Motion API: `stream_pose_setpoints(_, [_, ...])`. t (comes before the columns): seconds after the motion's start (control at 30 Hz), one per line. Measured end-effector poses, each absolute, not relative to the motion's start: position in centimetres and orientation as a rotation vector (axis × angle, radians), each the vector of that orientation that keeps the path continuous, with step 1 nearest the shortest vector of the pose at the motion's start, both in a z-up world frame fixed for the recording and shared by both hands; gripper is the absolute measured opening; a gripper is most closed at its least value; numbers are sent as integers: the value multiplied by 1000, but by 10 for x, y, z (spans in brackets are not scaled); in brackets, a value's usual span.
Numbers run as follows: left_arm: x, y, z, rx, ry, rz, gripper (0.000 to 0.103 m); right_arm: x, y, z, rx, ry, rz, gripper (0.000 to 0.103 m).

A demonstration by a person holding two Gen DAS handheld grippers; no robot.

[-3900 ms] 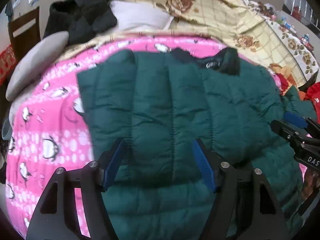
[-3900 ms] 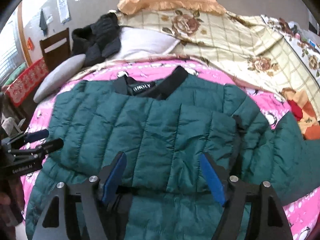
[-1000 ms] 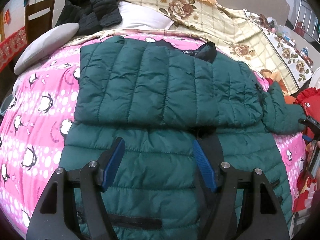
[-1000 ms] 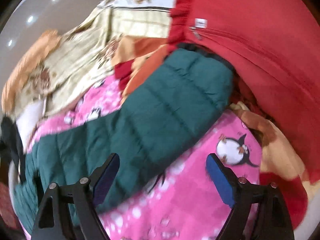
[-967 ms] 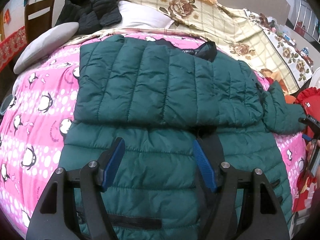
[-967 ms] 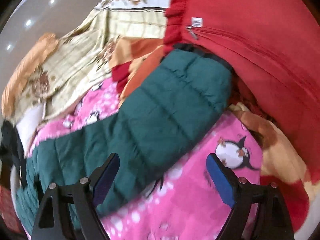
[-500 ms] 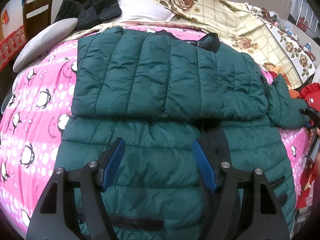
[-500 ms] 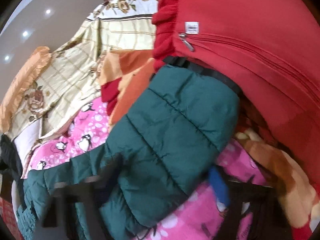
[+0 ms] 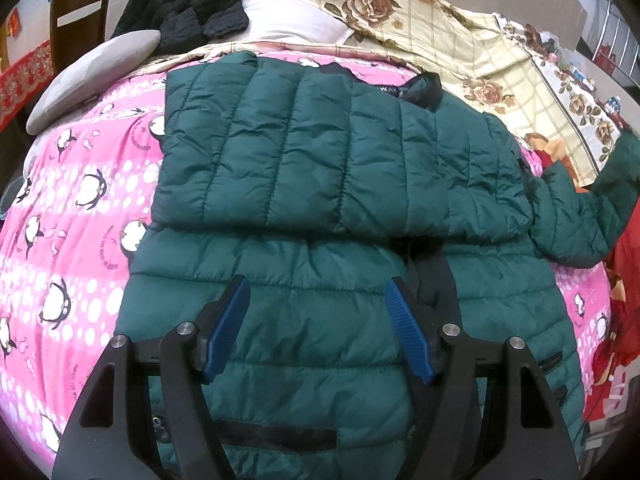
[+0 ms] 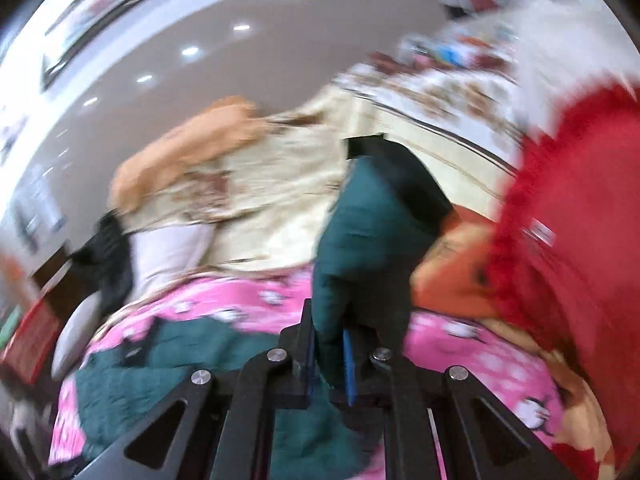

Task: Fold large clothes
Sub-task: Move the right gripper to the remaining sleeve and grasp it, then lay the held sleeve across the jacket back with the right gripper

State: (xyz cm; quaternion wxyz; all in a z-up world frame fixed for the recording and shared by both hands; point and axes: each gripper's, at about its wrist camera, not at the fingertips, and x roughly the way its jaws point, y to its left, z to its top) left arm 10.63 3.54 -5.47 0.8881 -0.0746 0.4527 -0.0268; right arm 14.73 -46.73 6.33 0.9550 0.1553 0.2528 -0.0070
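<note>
1. Left gripper [image 9: 316,330]: hovering over jacket [image 9: 320,168] hem, jaws apart, nothing between the pads.
2. Right gripper [image 10: 329,360]: just clamped shut on sleeve [image 10: 360,248], cuff raised above the bed.
3. Jacket: flat on pink blanket [image 9: 72,200], one sleeve folded across the chest.
4. Beyond: floral quilt [image 9: 460,44], black garment [image 9: 184,8], grey pillow [image 9: 92,76], red garment [image 10: 568,220].

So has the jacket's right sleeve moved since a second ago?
Yes. The sleeve, clamped in the right gripper, now stands lifted off the pink blanket toward the floral quilt.
</note>
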Motion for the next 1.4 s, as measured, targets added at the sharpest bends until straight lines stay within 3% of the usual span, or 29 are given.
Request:
stream_pose_setpoints(0.13, [103, 44, -48, -162, 925, -52, 71, 158, -389, 85, 227, 523, 132, 10])
stream_pose_setpoints(0.33, [99, 58, -41, -167, 910, -32, 71, 185, -278, 68, 189, 593, 307, 9])
stream_pose_setpoints(0.53, [98, 77, -40, -183, 906, -4, 71, 198, -170, 19, 151, 691, 488, 9])
stream_pose_setpoints(0.67, [99, 87, -40, -205, 902, 8, 71, 210, -123, -33, 102, 852, 572, 10])
stream_pose_setpoints(0.7, [101, 89, -41, -211, 908, 8, 71, 213, -110, -51, 73, 915, 581, 13])
stream_pose_setpoints(0.73, [102, 89, -42, -214, 913, 7, 71, 212, -103, -60, 64, 924, 586, 33])
stream_pose_setpoints(0.77, [104, 90, -43, -220, 918, 4, 71, 208, -100, -65, 69, 918, 609, 65])
stream_pose_setpoints(0.83, [107, 93, -44, -239, 927, -5, 71, 203, -97, -66, 93, 914, 656, 100])
stream_pose_setpoints(1.07, [116, 86, -33, -278, 905, -47, 71, 170, -110, -35, 18, 858, 620, 101])
stream_pose_setpoints(1.4, [171, 50, -37, -217, 938, -55, 71, 121, -219, 7, 98, 817, 526, 101])
